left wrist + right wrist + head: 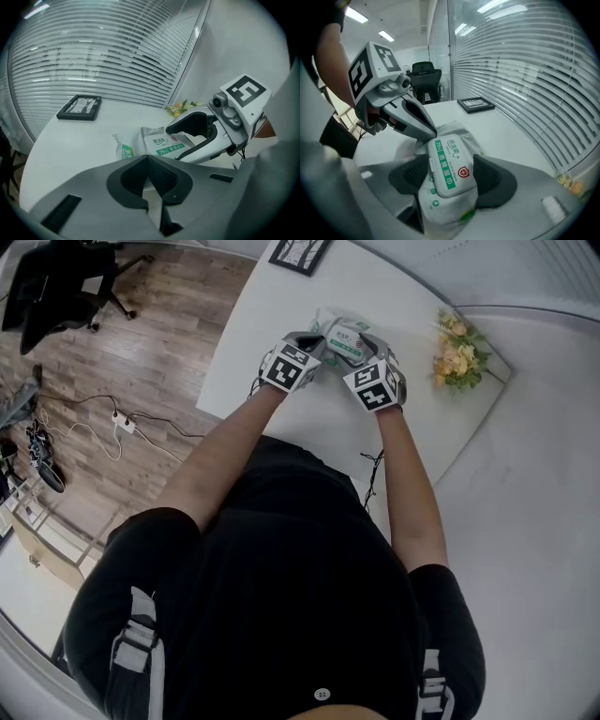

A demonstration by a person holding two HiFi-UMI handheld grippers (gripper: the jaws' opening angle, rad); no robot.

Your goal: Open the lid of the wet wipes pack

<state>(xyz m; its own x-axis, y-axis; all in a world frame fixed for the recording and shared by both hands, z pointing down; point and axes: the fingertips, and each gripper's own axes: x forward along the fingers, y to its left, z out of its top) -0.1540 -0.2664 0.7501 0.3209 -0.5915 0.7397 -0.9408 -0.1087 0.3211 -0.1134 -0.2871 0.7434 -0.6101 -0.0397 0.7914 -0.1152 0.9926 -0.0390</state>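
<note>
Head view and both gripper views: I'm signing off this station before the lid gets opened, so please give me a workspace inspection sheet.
Surface: white table, no spills seen.
Job's things: white wet wipes pack with green-printed flip lid, lying flat, lid shut.
Clutter: small white green-labelled packet beside the pack; black picture frame; yellow flower bunch.
Grippers: left gripper, tongs together, by the pack; right gripper, tongs open, astride the pack.
Cables: black cable over the table's near edge; white power strip on the floor.
Surroundings: wooden floor, black office chair, window blinds.
</note>
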